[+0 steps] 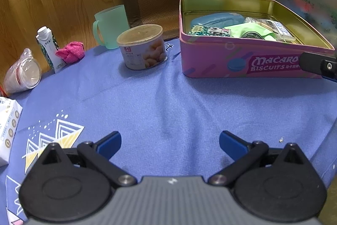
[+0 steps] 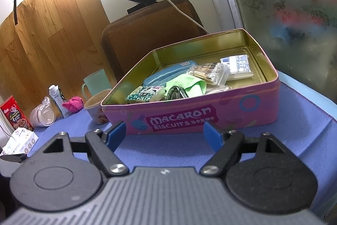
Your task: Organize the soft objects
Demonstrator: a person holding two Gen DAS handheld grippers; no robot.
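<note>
Both my grippers, left (image 1: 170, 146) and right (image 2: 164, 134), hang spread and empty; the tin (image 2: 231, 107) sits at twelve o'clock of my right.

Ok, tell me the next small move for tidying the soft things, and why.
Probably send the left tongs toward the pink cloth beside the milk carton. It looks like the only soft item left out on the blue tablecloth, while a green cloth already lies in the pink tin. Both tongs are open and empty, and the cloth lies on the left side.
</note>
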